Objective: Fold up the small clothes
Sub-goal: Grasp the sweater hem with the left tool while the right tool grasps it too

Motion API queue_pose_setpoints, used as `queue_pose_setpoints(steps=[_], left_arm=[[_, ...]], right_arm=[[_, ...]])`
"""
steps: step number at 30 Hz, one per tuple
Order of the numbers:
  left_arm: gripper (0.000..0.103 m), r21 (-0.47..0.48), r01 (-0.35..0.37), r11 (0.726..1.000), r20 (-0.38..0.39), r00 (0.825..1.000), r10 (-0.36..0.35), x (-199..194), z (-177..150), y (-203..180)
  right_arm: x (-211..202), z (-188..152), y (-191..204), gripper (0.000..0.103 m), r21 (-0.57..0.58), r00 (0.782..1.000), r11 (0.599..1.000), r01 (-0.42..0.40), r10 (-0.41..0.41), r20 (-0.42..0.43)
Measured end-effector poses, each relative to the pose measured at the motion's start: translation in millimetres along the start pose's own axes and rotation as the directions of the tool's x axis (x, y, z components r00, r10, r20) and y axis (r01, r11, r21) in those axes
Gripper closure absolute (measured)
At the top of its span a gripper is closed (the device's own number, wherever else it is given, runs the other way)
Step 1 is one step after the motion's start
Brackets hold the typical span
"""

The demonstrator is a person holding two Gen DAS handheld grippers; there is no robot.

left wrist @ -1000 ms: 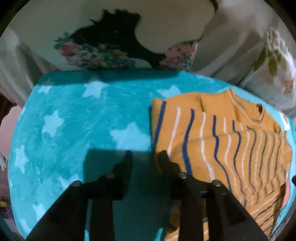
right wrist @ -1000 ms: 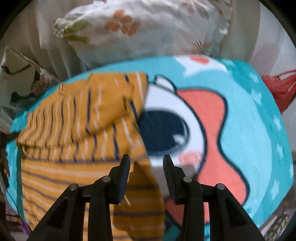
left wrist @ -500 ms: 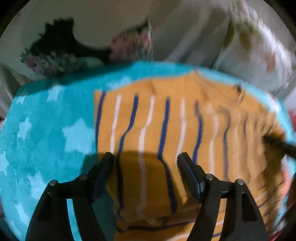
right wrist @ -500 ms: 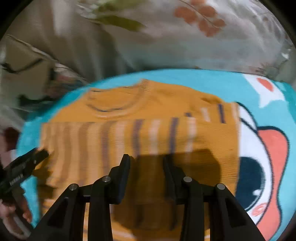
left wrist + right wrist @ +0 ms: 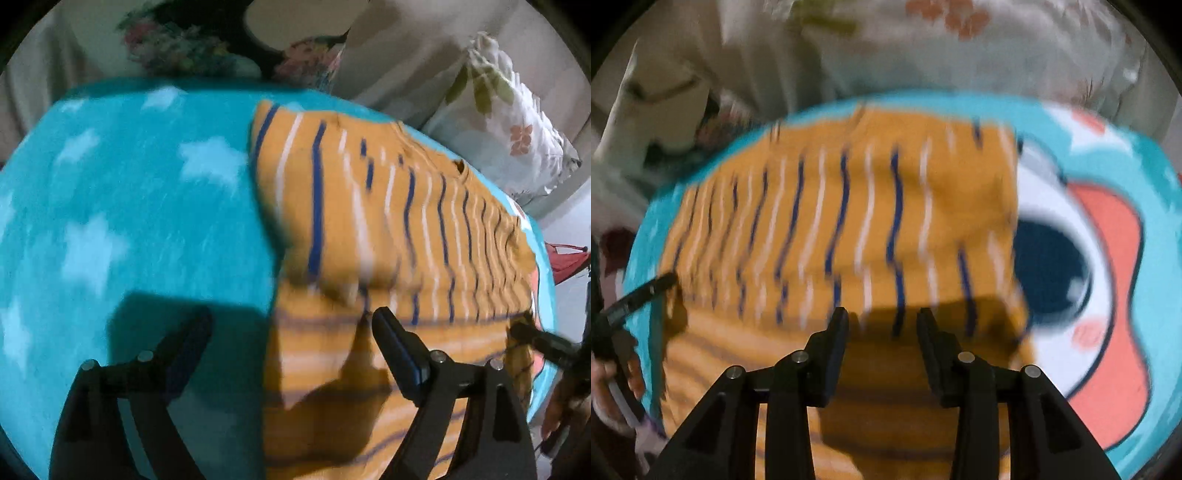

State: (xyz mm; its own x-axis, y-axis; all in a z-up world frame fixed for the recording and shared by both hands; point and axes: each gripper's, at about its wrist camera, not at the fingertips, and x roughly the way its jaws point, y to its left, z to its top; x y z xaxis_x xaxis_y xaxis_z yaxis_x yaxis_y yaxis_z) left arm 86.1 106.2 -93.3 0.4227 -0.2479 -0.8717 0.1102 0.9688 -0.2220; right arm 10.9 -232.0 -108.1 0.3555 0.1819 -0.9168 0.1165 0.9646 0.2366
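**newb:** Folding this orange striped sweater point(image 5: 388, 229) on the teal star blanket point(image 5: 129, 221). Any tips for the bottom half?

**vet:** Both claws look empty. Left gripper point(image 5: 291, 325) is spread wide over the sweater's left edge, right gripper point(image 5: 882, 321) is parted above the hem side. I'd pinch the two bottom corners together, lift evenly, and lay them toward the collar so the stripes line up.

**newb:** Surface ok?

**vet:** Plush, so probably grippy, drag gently. Floral pillows point(image 5: 517, 140) sit just beyond the blanket, and a cartoon print point(image 5: 1071, 277) shows beside the sweater.
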Motion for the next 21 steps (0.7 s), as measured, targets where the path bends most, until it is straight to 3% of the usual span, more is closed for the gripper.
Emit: queue_pose_setpoints(steps=[1, 8, 13, 15, 21], left_arm=[[0.015, 0.021, -0.026, 0.999, -0.002, 1.000, 0.026, -7, -14, -5], [0.015, 0.077, -0.139, 0.987, 0.022, 0.990, 0.138, -46, -125, -37], [0.020, 0.052, -0.106, 0.993, 0.012, 0.994, 0.106, -87, -200, -51], [0.024, -0.013, -0.044, 0.999, -0.006, 0.999, 0.044, -98, -220, -46], [0.022, -0.176, 0.039, 0.984, 0.027, 0.999, -0.035, -121, -253, -20]], right_arm=[[-7, -11, -2, 0.061, -0.001, 0.999, 1.000, -0.011, 0.011, 0.050], [-47, -111, -17, 0.055, -0.003, 0.991, 0.994, -0.110, 0.110, 0.078], [-77, -191, -35, 0.055, -0.002, 0.982, 0.987, -0.158, 0.158, 0.100], [-82, -220, -48, 0.050, 0.017, 0.989, 0.990, -0.142, 0.142, 0.043], [-86, -266, -78, 0.048, 0.092, 0.986, 0.981, -0.169, 0.167, 0.030]])
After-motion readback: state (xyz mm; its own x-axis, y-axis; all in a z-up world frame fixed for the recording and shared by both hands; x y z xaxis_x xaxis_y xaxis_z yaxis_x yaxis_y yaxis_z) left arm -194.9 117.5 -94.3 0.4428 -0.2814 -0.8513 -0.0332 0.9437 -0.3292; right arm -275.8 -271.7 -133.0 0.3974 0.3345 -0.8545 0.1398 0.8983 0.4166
